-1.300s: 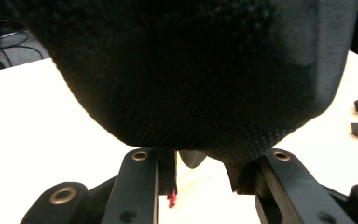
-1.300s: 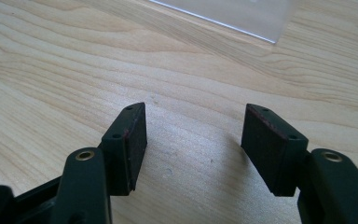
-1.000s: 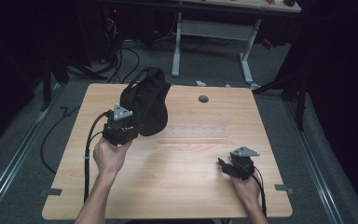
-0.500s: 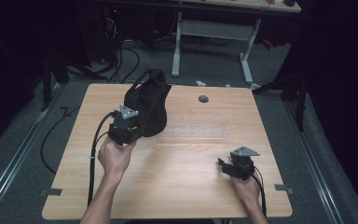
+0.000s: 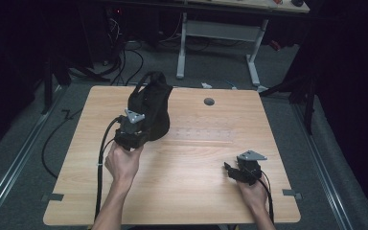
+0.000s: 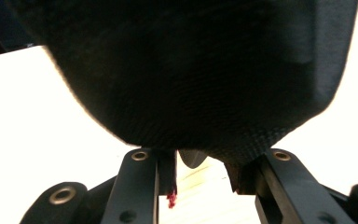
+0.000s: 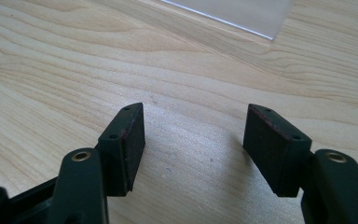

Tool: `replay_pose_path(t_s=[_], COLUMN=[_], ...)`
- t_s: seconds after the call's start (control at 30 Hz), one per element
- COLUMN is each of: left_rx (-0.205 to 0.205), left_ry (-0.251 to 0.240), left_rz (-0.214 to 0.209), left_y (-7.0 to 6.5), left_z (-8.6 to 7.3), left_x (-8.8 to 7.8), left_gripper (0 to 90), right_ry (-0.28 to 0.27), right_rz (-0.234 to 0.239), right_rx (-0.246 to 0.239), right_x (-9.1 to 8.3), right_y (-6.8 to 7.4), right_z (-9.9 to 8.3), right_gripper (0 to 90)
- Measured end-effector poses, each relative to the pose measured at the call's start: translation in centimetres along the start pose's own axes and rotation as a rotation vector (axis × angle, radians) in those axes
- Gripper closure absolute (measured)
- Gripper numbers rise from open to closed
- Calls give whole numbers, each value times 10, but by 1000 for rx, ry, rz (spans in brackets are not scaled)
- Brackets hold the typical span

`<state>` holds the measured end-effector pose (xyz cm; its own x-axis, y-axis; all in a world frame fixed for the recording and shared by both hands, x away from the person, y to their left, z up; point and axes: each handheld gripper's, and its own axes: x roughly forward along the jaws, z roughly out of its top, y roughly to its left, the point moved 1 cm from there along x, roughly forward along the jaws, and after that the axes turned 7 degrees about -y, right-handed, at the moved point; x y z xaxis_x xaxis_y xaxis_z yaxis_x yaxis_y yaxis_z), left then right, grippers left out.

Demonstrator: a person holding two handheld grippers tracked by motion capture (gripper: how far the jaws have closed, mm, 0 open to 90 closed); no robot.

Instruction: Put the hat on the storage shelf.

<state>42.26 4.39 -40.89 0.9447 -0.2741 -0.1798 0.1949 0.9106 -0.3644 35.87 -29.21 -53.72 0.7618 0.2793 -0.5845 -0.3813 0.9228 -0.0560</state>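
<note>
You won't find a brand, a label or any readable writing here: the black bag (image 5: 149, 106) is plain dark cloth, and the wooden table (image 5: 187, 191) carries only a small round grey cap (image 5: 209, 101) near its far edge.

Your left gripper (image 5: 135, 130) is clamped on the near, lower edge of the bag. In the left gripper view the jaws stand either side of a fold of its woven cloth (image 6: 200, 79), with a frayed red thread end (image 6: 171, 200) hanging by the left jaw. The bag sits on the far left part of the table, its handle loop arching up at the back.

Your right gripper (image 5: 235, 171) rests near the right front corner of the table, well apart from the bag. In the right gripper view its jaws stand wide apart over bare wood, nothing between them, and a pale sheet (image 7: 233, 14) lies flat on the table beyond them.

Against the earlier pictures, the bag has shifted: a second ago it leaned toward the right with its bulk swung out, and now it stands more upright and a little farther back on the table. Your left hand (image 5: 122, 163) has followed it only slightly. Your right hand (image 5: 252, 190) and its gripper lie just where they were
</note>
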Motion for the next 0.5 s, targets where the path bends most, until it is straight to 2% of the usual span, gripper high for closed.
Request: replay_pose_path(t_s=[0.17,0.3,0.5], left_rx=[-11,-18,-44], left_ry=[-9,-25,-12], left_rz=[-2,-22,-42], left_y=[0,2,7], left_z=[-3,-4,-7], left_x=[5,6,9], left_gripper=[682,682,679], right_ry=[0,0,0], right_rz=[1,4,5], right_rx=[1,1,-2], right_x=[0,0,0], right_y=[0,0,0], right_z=[0,0,0], right_gripper=[387,388,388])
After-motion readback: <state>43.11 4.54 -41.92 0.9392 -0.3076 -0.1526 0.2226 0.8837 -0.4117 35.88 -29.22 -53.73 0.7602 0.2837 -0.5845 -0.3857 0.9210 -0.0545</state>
